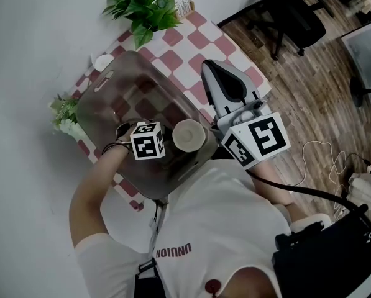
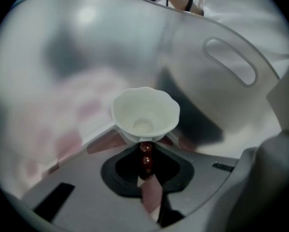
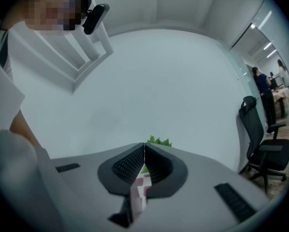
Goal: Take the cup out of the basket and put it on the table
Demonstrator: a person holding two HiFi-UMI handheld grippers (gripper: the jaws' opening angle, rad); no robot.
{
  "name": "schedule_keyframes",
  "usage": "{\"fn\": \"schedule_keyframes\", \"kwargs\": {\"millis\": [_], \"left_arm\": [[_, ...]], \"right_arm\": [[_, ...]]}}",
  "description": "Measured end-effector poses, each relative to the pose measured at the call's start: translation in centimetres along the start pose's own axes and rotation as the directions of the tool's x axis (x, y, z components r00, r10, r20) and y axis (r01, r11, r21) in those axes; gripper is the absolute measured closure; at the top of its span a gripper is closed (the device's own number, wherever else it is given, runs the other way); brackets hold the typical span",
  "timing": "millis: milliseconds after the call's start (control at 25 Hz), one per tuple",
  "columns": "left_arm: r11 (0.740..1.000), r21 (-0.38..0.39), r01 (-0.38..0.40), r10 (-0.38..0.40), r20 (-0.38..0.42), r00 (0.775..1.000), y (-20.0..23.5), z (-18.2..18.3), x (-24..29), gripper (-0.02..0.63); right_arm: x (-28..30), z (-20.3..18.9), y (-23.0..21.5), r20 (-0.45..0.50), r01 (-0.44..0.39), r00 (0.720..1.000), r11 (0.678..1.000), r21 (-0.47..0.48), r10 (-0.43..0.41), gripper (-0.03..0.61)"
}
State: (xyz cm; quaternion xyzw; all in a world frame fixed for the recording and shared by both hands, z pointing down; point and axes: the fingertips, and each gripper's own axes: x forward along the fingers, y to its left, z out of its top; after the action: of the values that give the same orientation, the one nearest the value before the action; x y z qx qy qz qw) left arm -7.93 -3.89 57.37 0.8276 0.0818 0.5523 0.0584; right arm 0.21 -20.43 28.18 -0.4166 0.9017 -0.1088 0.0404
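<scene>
White fluted cup (image 2: 145, 114) pinched at its rim by left tongs (image 2: 145, 146) in translucent basket (image 2: 260, 105); right tongs (image 3: 144, 149) closed.

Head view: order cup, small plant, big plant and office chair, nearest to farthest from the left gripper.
1. Cup, at its jaws.
2. Small plant, to the left.
3. Big plant, top of view.
4. Chair, far upper right.

The basket (image 1: 110, 89) walls are hemming in the cup (image 1: 189, 135), leaving only the open top free. A bare table (image 1: 176, 58) strip is lying open on the right, with the right gripper (image 1: 210, 65) hanging over it. A plant (image 1: 141, 5) is crowding the far corner, and a smaller plant (image 1: 64, 113) the left edge.
</scene>
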Motion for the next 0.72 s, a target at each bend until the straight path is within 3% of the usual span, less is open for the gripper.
{"fn": "schedule_keyframes", "kwargs": {"millis": [320,720], "left_arm": [[0.998,-0.053,0.014,-0.013,0.011,1.000,0.1,0.6,-1.3,0.568],[0.993,-0.104,-0.059,0.064,0.038,0.997,0.7,1.3,-4.0,0.568]], "right_arm": [[0.1,0.5,-0.7,-0.008,-0.014,1.000,1.000,0.007,0.014,0.560],[0.3,0.8,-0.7,0.001,-0.047,0.999,0.999,0.019,0.047,0.560]]}}
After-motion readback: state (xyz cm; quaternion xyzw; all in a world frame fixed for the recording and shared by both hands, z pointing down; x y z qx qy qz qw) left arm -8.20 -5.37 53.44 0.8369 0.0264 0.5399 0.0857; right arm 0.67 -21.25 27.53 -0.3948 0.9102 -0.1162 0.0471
